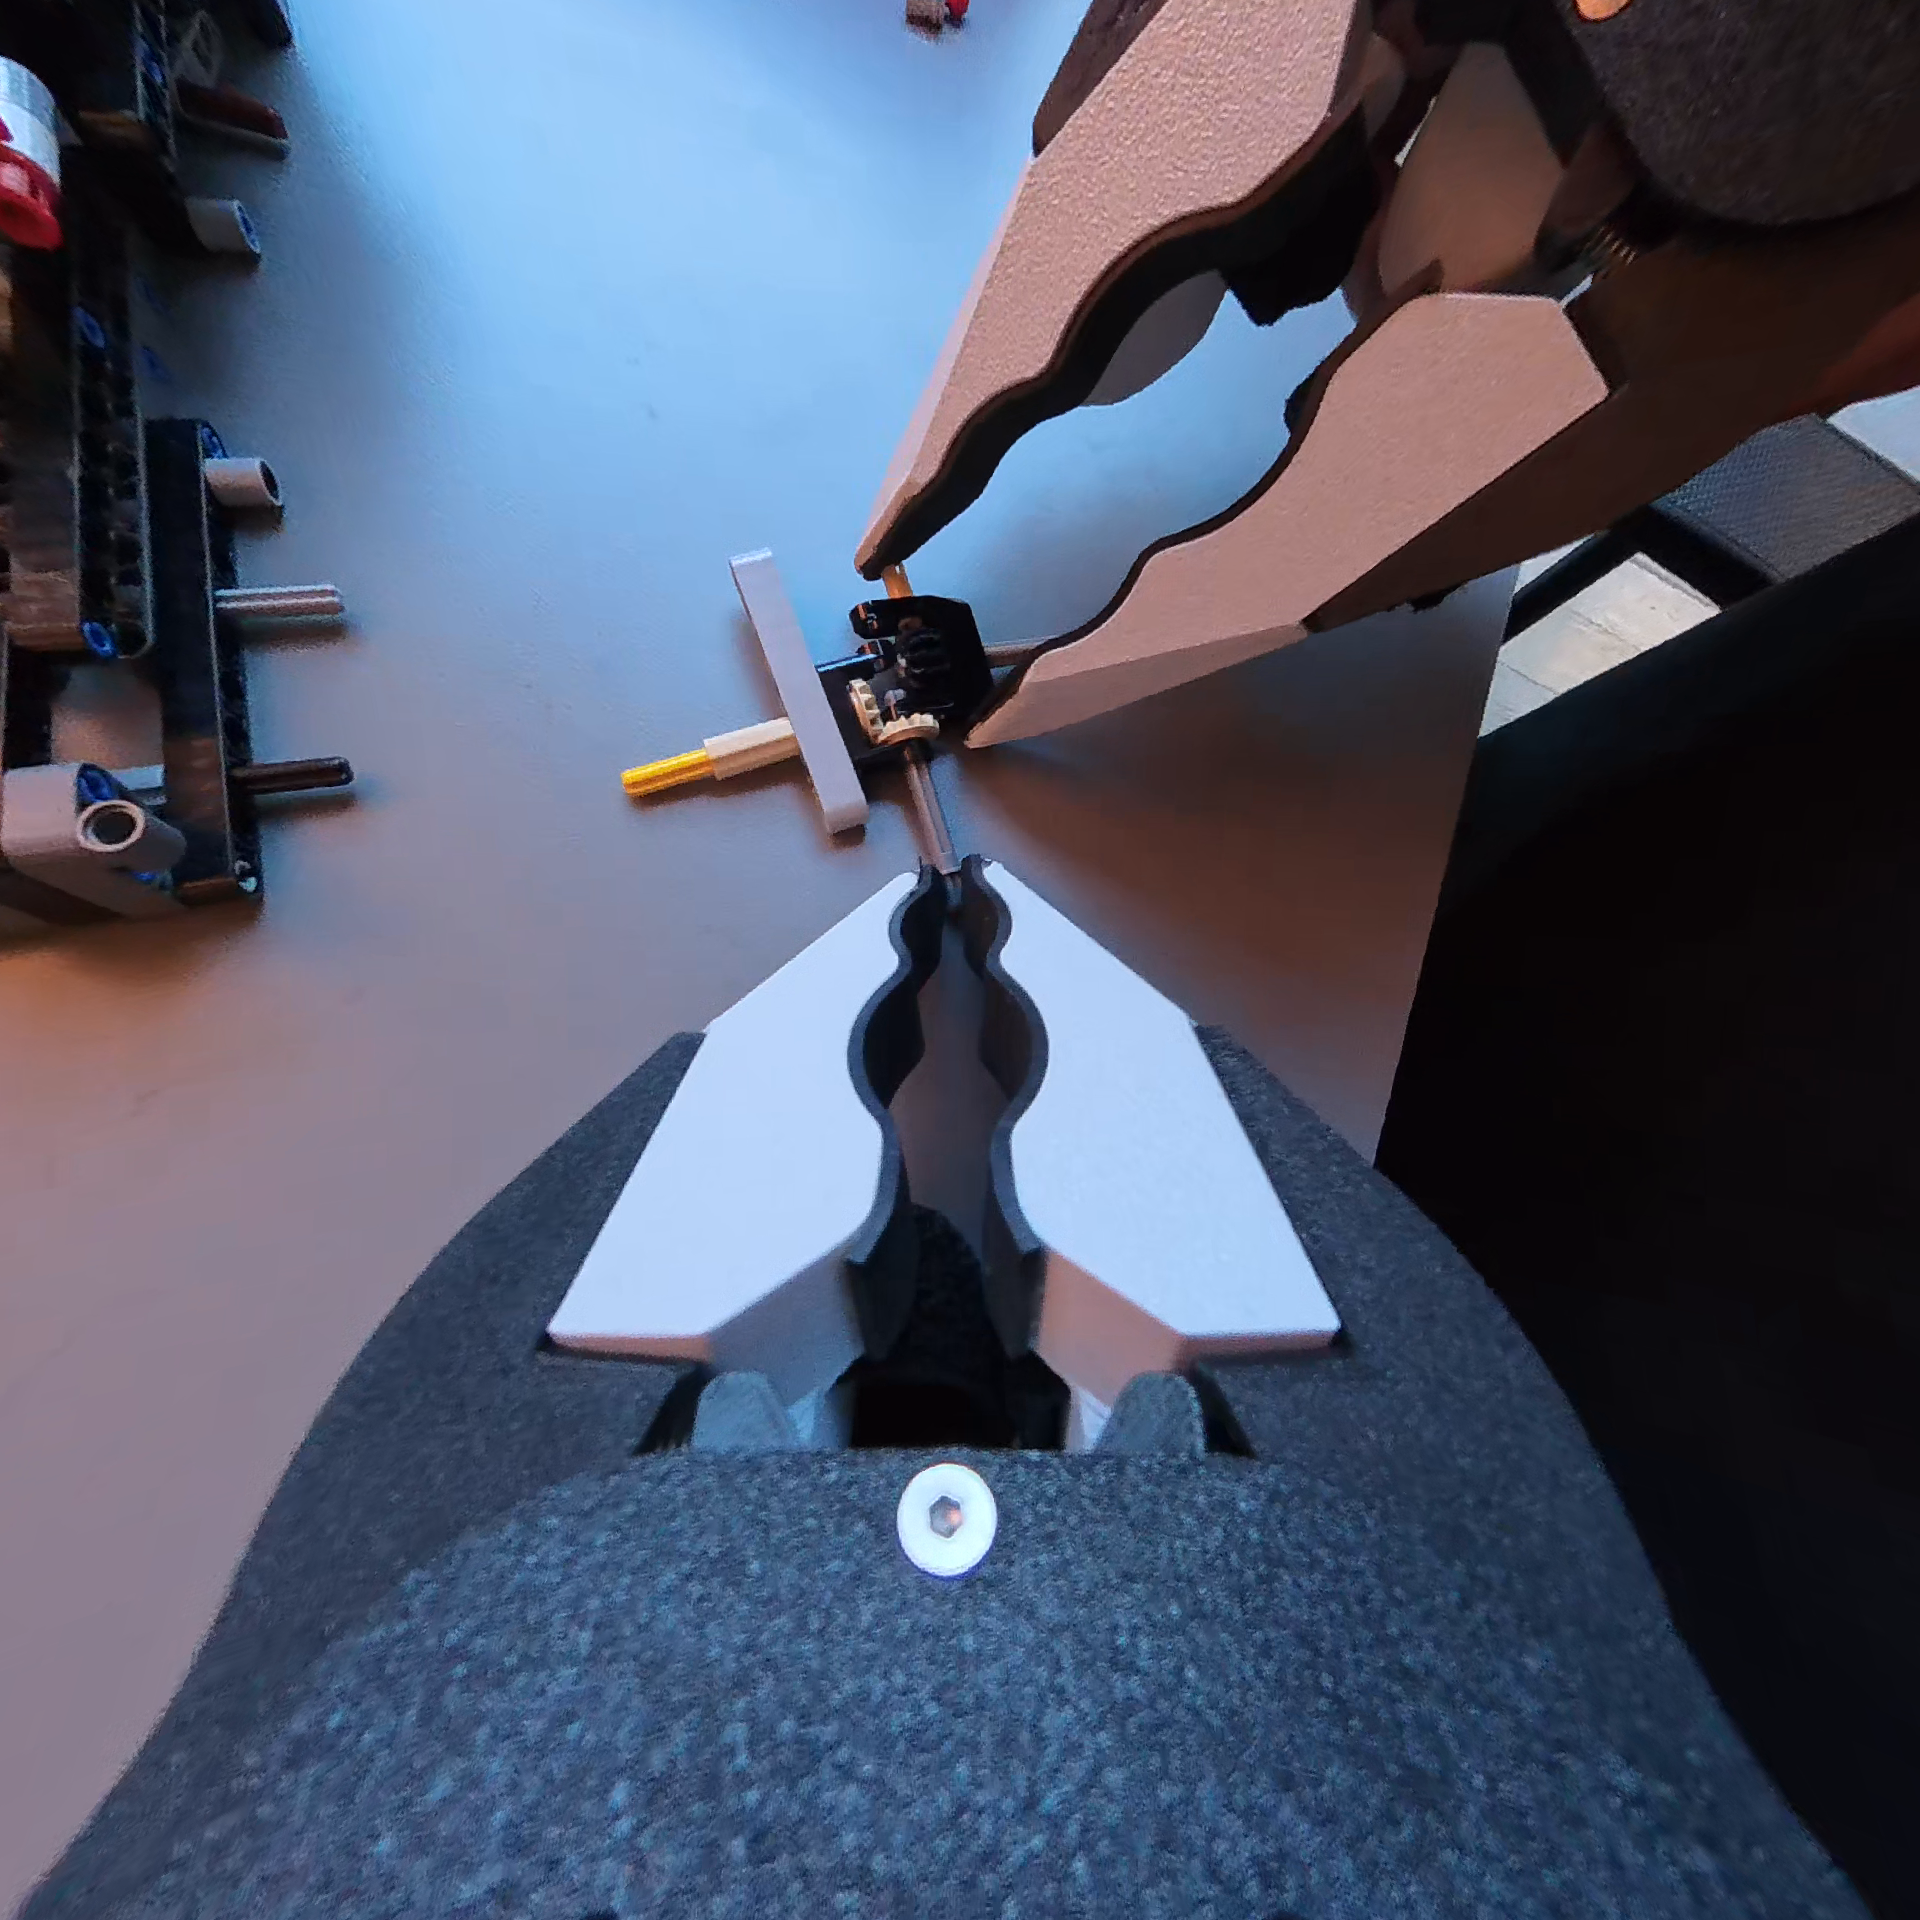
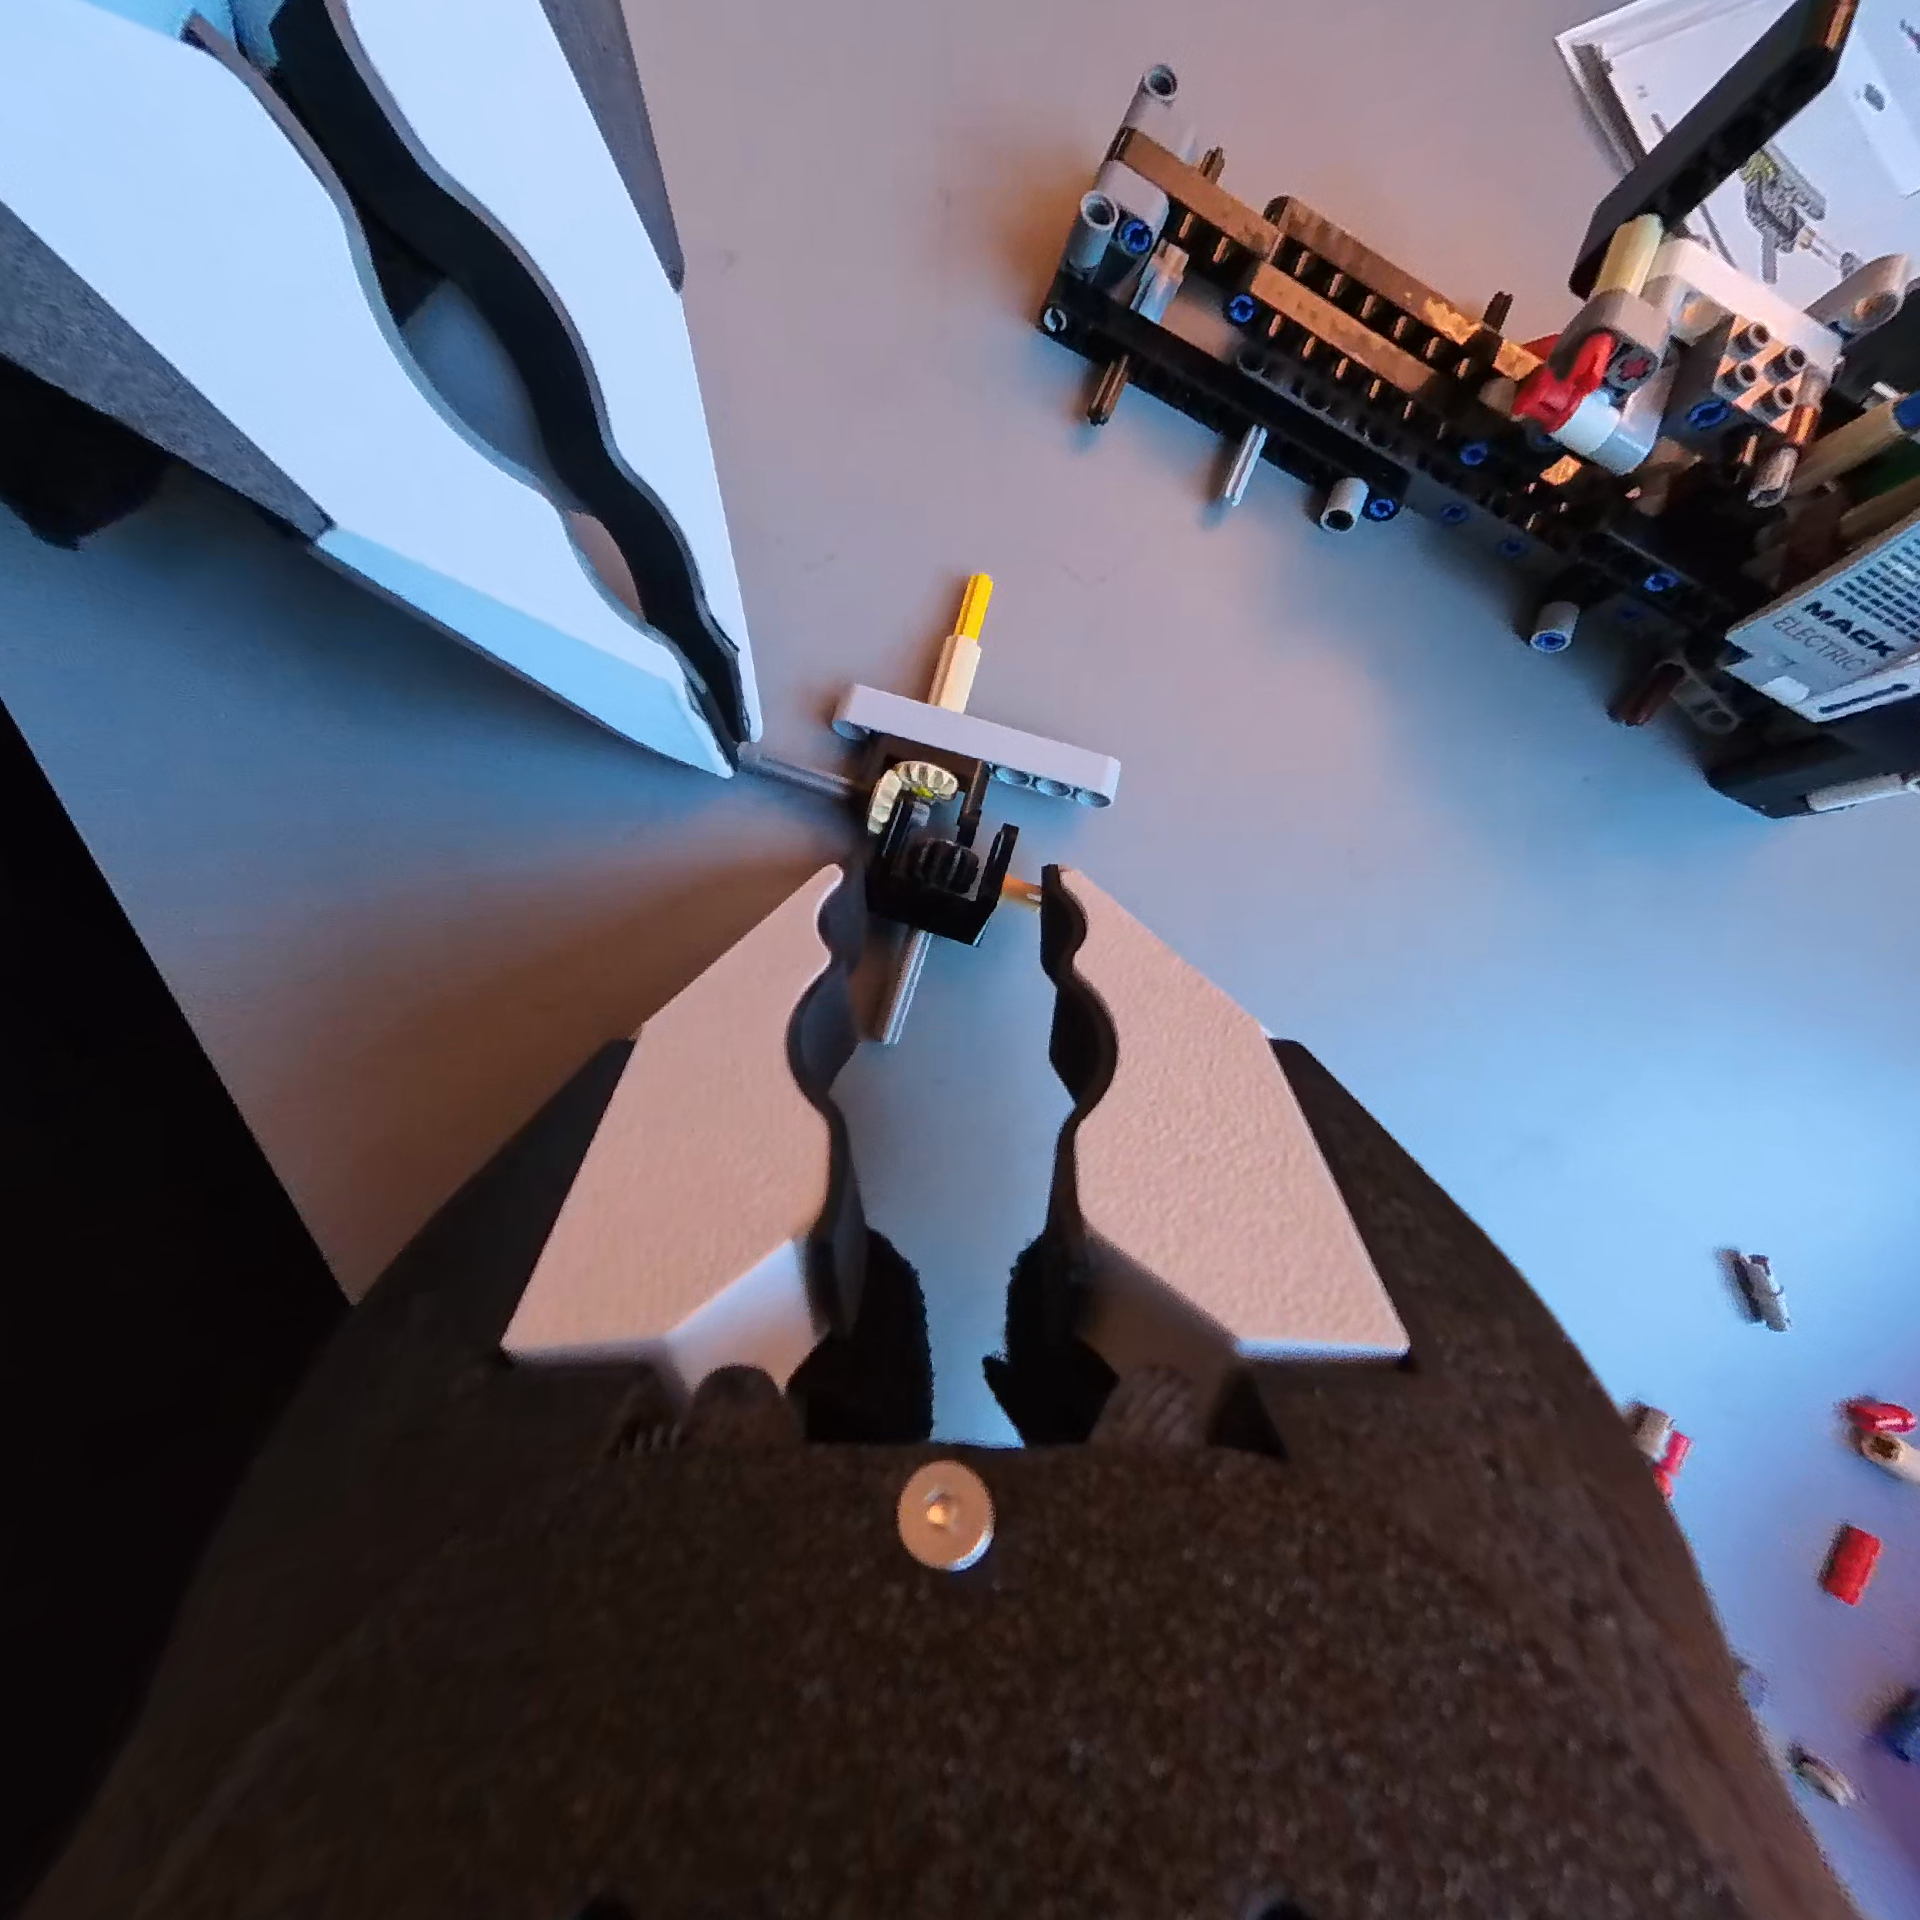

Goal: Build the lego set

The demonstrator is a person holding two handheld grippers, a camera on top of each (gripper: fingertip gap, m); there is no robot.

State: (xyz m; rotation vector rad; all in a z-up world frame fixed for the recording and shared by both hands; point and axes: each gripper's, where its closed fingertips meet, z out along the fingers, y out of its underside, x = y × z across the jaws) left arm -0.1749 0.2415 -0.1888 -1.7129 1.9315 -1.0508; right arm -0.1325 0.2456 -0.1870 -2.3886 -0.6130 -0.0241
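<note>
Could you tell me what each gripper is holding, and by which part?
Left gripper pinches the grey axle's free end. Right gripper brackets the black gear frame; contact unclear.

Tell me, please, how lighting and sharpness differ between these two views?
Left wrist view: table shades from cool blue at top to warm orange lower left; small gear assembly sharp, left gripper base soft. Right wrist view: evener bluish light, glare on the black chassis, loose pieces at right blurred.
</note>
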